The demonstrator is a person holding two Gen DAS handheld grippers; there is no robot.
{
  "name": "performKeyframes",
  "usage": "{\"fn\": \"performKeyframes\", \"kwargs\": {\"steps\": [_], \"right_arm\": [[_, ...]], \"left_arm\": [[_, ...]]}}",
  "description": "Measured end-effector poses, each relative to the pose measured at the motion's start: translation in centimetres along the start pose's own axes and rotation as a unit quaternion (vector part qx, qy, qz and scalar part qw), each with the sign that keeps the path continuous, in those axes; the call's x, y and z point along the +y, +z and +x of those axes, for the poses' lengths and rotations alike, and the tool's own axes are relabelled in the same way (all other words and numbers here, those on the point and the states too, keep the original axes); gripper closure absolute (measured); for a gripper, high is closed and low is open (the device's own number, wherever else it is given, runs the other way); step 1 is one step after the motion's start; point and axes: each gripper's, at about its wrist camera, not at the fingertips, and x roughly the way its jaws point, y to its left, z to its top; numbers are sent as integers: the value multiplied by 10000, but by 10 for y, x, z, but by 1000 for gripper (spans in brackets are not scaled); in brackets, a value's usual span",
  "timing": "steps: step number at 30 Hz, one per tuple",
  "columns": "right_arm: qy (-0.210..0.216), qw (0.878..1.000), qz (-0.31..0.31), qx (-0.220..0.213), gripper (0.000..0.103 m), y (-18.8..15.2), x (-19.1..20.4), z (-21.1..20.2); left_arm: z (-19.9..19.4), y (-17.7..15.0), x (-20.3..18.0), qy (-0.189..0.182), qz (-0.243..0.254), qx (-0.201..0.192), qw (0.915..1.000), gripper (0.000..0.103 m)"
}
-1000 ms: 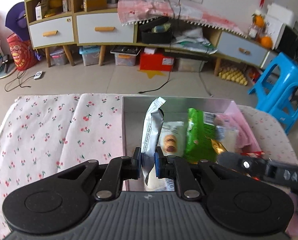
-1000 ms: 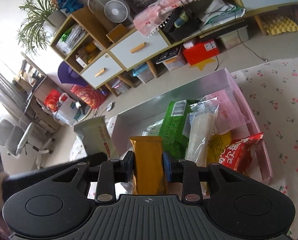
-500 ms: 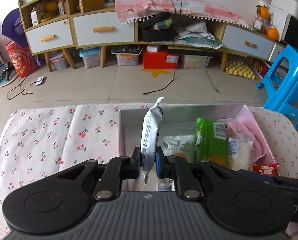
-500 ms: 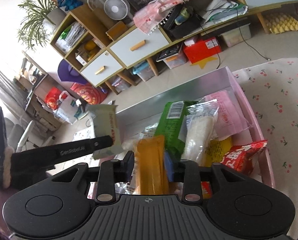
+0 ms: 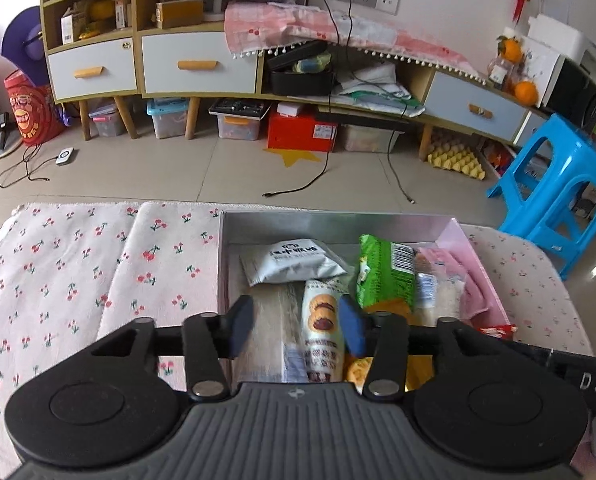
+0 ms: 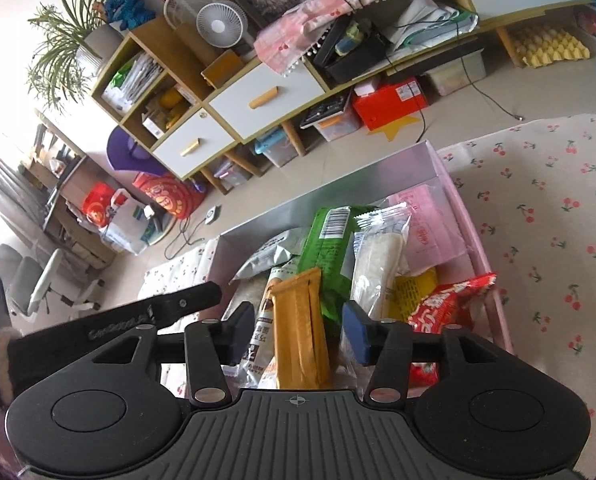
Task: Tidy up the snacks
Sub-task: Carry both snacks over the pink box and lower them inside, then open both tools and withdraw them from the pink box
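Both jaws stand released over the pink-walled silver box (image 5: 473, 256); the orange foil packet (image 6: 301, 328) lies between the right jaws; judging next: fetch another snack

Bright daylight from left w/ window glare, strong fisheye edge bending, slight blur.

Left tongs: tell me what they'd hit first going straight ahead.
Probably the cookie packet lying in the box; it sits between the open left tongs, though depth is hard to judge.
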Motion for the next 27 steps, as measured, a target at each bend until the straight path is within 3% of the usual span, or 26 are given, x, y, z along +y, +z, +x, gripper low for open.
{"fn": "performKeyframes", "kwargs": {"steps": [2, 10, 13, 21, 27], "right_arm": [[-36, 10000, 13, -21, 48, -1, 3, -8], [-264, 9996, -131, -30, 22, -12, 17, -43], [-351, 9990, -263, -4, 18, -20, 22, -53], [-515, 9977, -427, 38, 16, -43, 23, -69], [-672, 9937, -891, 102, 16, -63, 21, -69]], "left_arm": [[-7, -5, 0, -43, -63, -9, 10000, 46], [-36, -33, -3, -13, -118, 63, 9999, 22], [-43, -42, -2, 35, -201, 182, 9996, 15], [-61, -65, 0, 69, -334, 222, 9992, 1], [-63, -82, -2, 256, -76, 11, 9996, 1]]}}
